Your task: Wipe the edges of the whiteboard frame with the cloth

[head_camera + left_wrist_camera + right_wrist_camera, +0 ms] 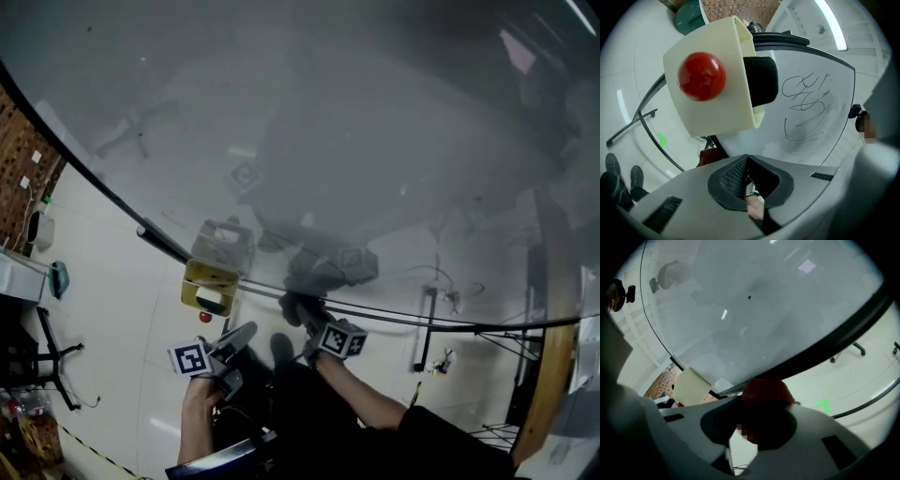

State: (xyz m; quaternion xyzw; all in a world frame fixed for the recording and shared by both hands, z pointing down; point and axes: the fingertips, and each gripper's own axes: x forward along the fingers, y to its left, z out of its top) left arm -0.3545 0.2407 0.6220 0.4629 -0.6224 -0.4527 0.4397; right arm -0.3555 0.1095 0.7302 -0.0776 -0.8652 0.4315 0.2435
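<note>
Right hand-held gripper [761, 401] has its jaws mostly in shadow, but they are clamped on a reddish-brown cloth [766, 391], which bulges out at the tips; how much cloth sits deeper between the jaws is too dark to tell. In the head view the cloth can't be separated from the dark end of the right hand-held gripper [314, 323]. The cloth is pressed against the lower edge of the dark whiteboard frame [825, 341]. That edge is the frame's long axis here: in the head view the frame [94, 183] runs from upper left down across to the right, bowed by the lens. The whiteboard [328, 141] is cut off at the top and right, its surface hazy with reflections. Left hand-held gripper [746, 161] has its jaws together at the tips with nothing gripped, and it points at the board's scribbles [806, 108]. A cream box with a red button [712, 79] hangs on the frame just left of the cloth and hides part of the edge. A black rounded piece [761, 79] sits against the box; can't tell what it is. Pale floor with a green mark [824, 405] lies below.
</note>
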